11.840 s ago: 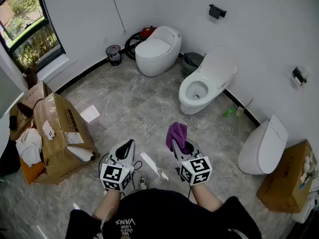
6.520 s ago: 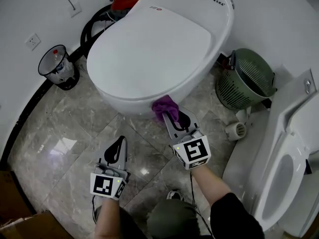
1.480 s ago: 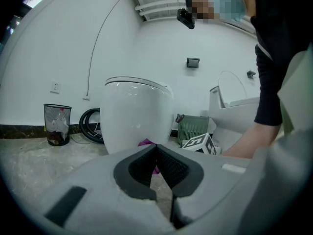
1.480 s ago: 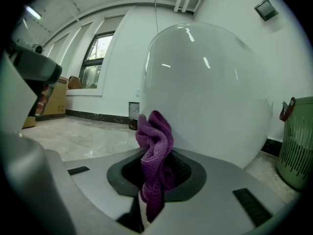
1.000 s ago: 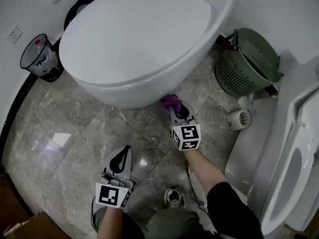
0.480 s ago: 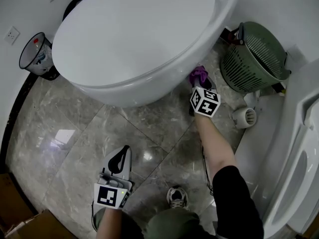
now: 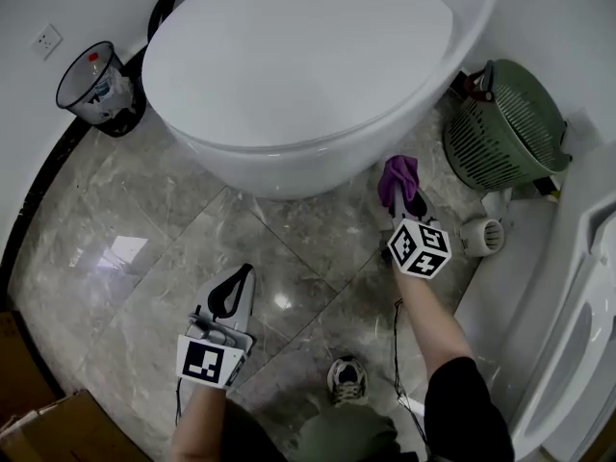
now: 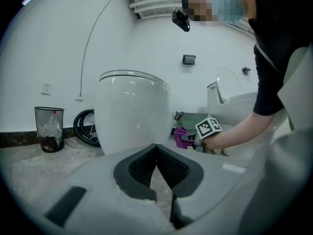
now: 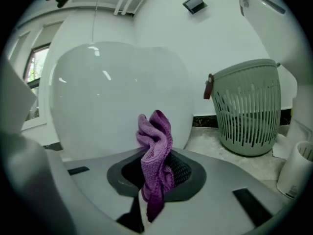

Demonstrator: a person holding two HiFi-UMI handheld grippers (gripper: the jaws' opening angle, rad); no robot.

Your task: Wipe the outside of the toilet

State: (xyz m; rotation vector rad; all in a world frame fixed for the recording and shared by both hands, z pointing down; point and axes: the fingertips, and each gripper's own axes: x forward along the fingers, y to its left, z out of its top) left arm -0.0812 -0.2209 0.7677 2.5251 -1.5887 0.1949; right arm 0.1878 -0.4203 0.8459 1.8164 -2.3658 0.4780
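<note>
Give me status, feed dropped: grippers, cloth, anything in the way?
Left gripper shut, empty. Right gripper shut on purple cloth at toilet side, contact unclear. Green basket close by.

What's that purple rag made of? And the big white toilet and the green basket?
Purple rag: looks like soft, fuzzy cloth, maybe microfibre; its surface is nubbly and it droops in folds.
White toilet: likely glazed ceramic, though the lid may be plastic; it is smooth and glossy, with bright highlights.
Green basket: probably matte plastic; it has thin moulded slats with slits between them.
</note>
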